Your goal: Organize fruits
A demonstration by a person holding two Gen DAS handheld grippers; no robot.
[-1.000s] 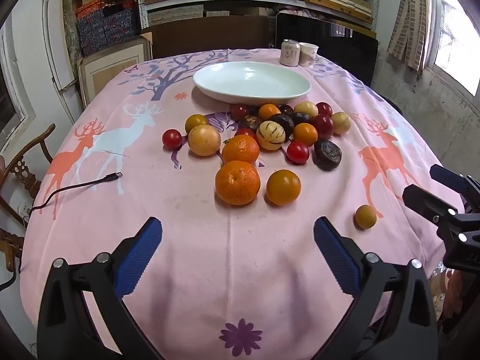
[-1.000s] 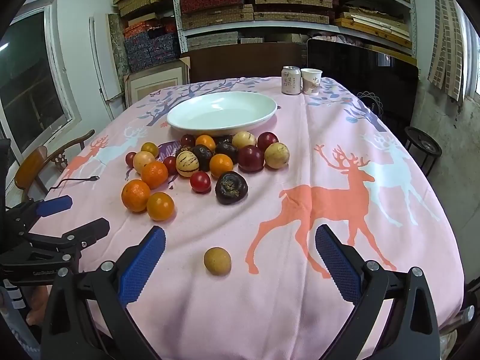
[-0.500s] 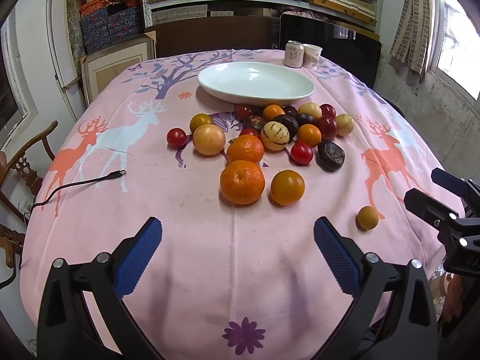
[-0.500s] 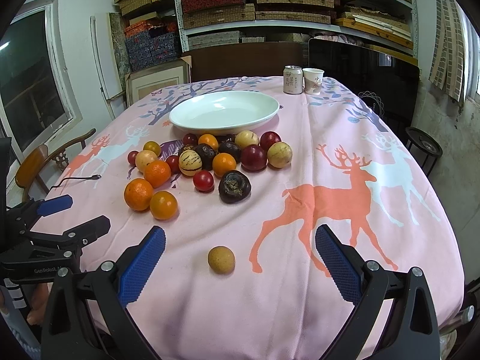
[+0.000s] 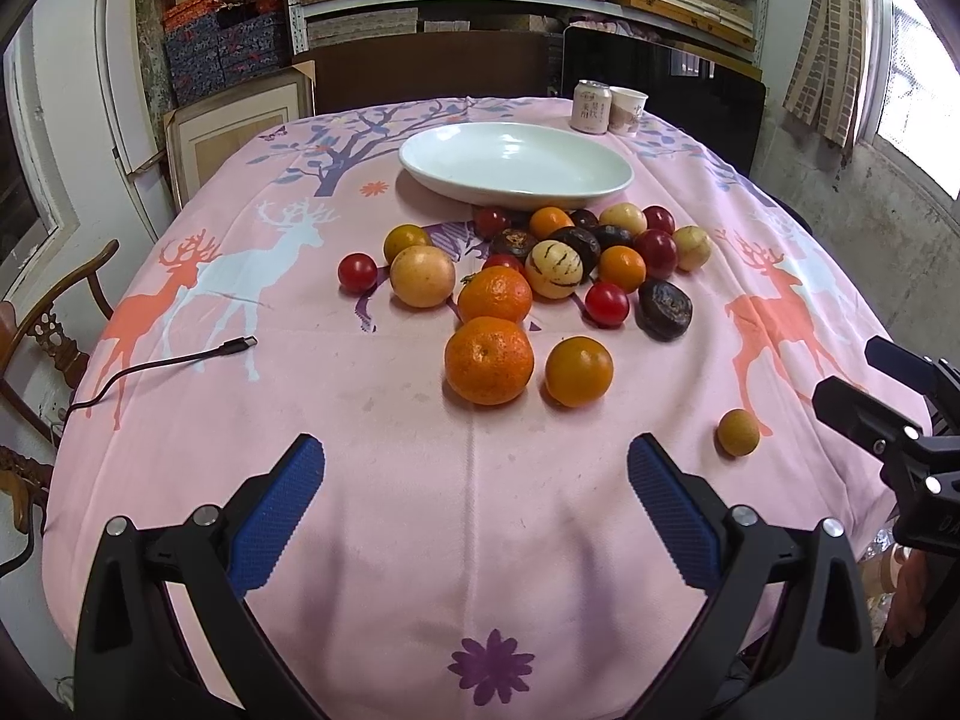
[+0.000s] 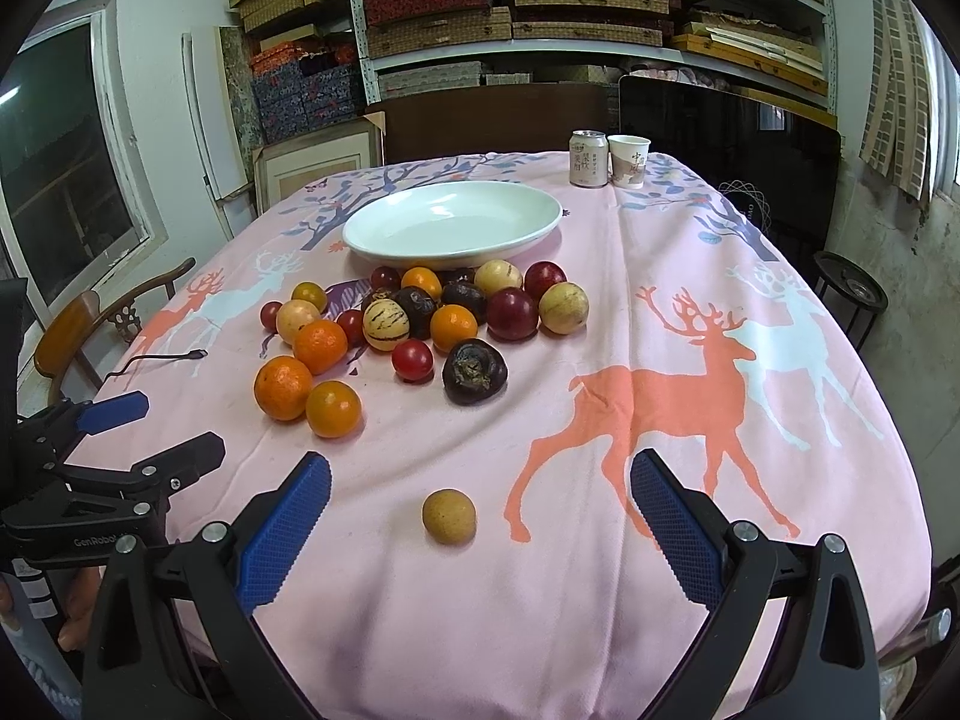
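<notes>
With both grippers' jaws wide and empty, we centre the right gripper (image 6: pixel 480 531) over the stray small tan round fruit (image 6: pixel 449 516) before closing gently.

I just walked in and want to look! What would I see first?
A heap of fruit in orange, red, yellow and dark purple sits mid-table, just in front of an empty white plate. One small tan fruit lies alone, nearest the open right gripper.
</notes>
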